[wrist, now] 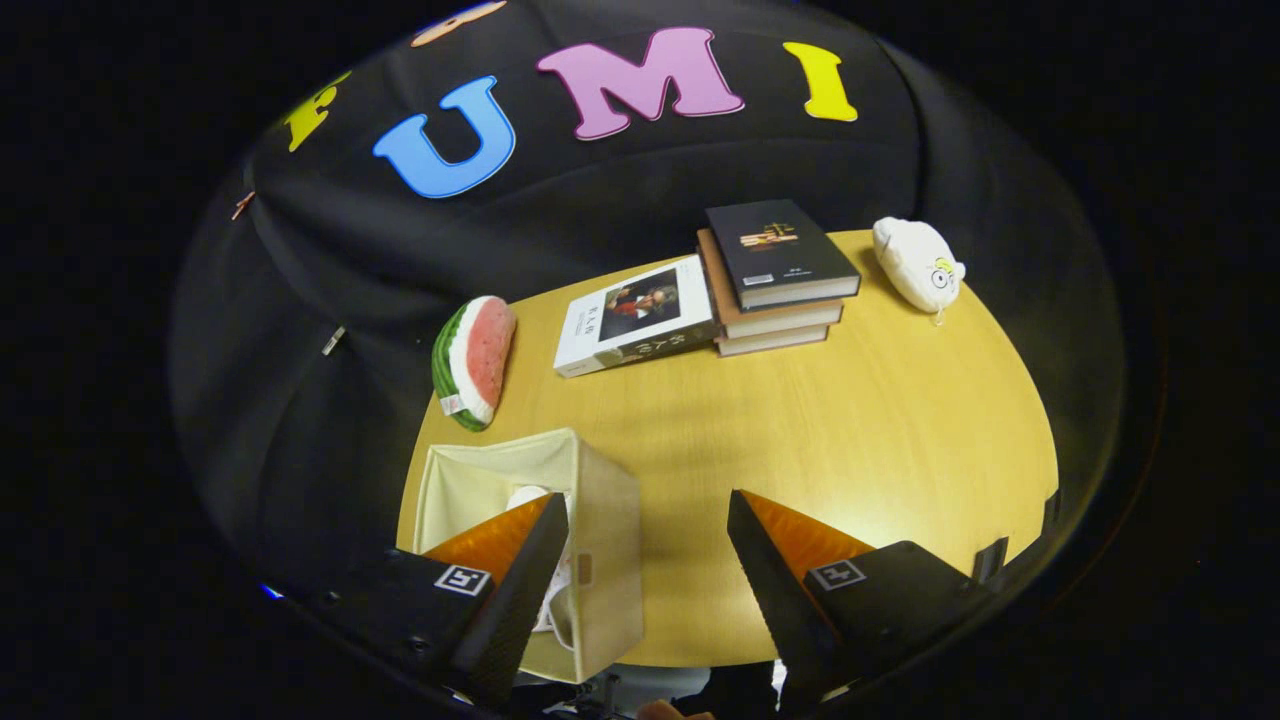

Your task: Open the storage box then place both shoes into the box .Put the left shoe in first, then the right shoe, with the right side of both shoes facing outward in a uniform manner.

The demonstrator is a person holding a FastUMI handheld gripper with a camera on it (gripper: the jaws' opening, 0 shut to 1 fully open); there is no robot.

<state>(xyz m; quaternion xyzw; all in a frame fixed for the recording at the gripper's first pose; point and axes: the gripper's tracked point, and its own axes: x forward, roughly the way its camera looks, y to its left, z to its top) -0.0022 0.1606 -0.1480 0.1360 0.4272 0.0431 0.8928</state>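
Tabletop (850, 420) of pale wood spreads ahead of the gripper (648, 520), whose two fingers stand spread well apart with nothing between them but bare wood. Storage box (600, 540), a cream fabric cube, sits right at the left finger, its open top partly hidden behind that finger; something white, likely a shoe (525, 495), shows inside, though whether both shoes are in cannot be told. Far beyond the fingers lie a stack of books (775, 275) and a single book (635, 315) leaning by it. Beyond the box rests a watermelon-slice cushion (472, 362); beyond the right finger, a small white plush (918, 262). By my judgement the box is already open and at least one shoe placed. No other shoe lies on the wood ahead, so the next move calls for finding the remaining shoe, or checking that both sit with right sides outward.
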